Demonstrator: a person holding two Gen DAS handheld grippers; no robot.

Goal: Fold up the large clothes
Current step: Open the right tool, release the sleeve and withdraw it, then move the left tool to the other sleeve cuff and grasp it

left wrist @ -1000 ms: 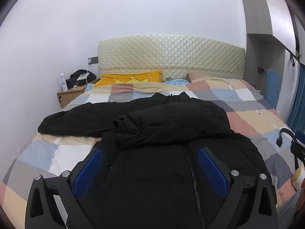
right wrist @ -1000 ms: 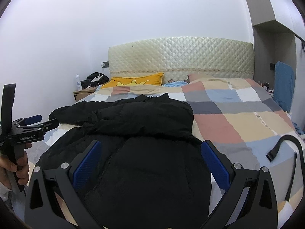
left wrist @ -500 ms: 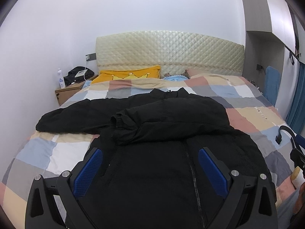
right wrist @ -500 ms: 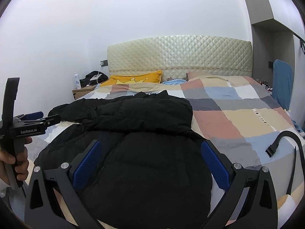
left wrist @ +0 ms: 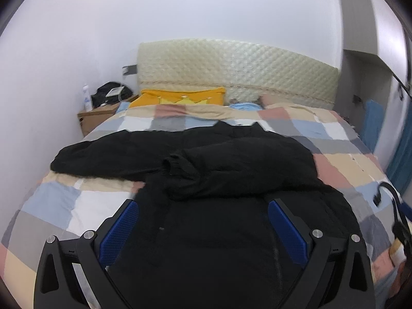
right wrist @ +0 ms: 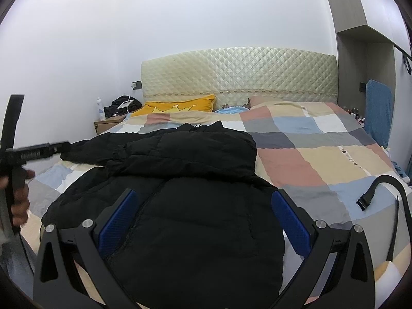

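A black padded jacket [left wrist: 231, 193] is lying front-up on the checked bed [right wrist: 322, 159], its zip [right wrist: 144, 206] running toward the near edge and its collar pointing at the headboard [right wrist: 239, 74].

The folding is looking only partly done. One sleeve [left wrist: 231, 172] is already lying across the chest, its cuff resting near the middle of the jacket. The other sleeve [left wrist: 103, 157] is lying stretched out flat to the left over the bedcover, not yet brought in. The lower body is spreading wide and unfolded toward the foot of the bed, so the second sleeve and the body folds seem to be what is left.

The left hand-held gripper [left wrist: 203, 229] is hovering over the jacket's lower front with its blue pads [left wrist: 121, 226] spread wide and nothing between them. The right hand-held gripper [right wrist: 203, 224] is likewise gaping over the hem, gripping nothing. In the right wrist view a hand [right wrist: 19, 200] is holding the left tool's handle at the bed's left side.

A black strap [right wrist: 381, 188] is lying on the bedcover to the right, well apart from the jacket.
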